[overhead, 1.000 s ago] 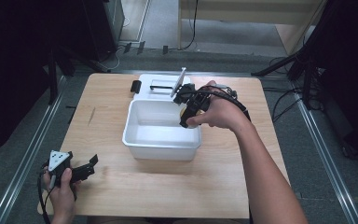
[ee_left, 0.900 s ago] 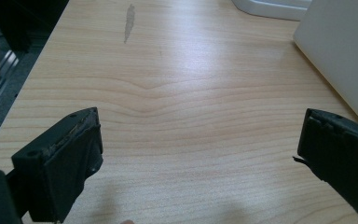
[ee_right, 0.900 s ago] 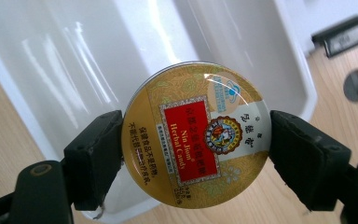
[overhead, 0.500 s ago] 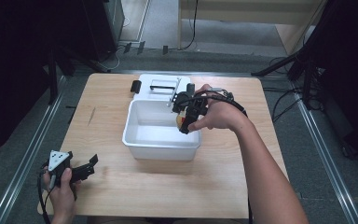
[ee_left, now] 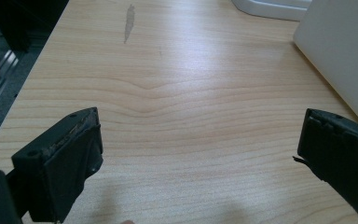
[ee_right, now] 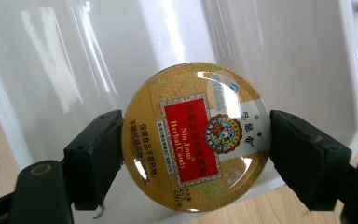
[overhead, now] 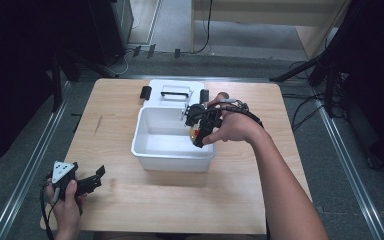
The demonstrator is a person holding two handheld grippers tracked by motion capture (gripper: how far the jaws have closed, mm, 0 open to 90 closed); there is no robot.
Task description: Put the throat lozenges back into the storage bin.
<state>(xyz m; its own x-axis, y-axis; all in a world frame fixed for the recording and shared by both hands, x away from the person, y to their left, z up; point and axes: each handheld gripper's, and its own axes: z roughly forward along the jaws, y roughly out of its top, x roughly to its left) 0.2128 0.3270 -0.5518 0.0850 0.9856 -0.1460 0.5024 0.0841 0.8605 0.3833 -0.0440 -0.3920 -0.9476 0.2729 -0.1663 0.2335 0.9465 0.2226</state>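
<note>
the right tool (ee_right: 193,154) is gripping a round candy tin (ee_right: 196,135) by its rim over the white bin (overhead: 150,150), a light, stiff, glossy thing probably slipping easily, while the left tool (ee_left: 200,158) is idling wide apart over the desk (ee_left: 182,93).

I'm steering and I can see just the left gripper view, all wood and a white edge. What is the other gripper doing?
Observer: The right gripper is clamped on a round gold candy tin.
Operator: Where is it?
Observer: Over the white bin, by its right wall.
Operator: Anything else in the bin?
Observer: Nothing that I can see.
Operator: And behind it?
Observer: The white lid with black latches lies flat on the table.
</note>
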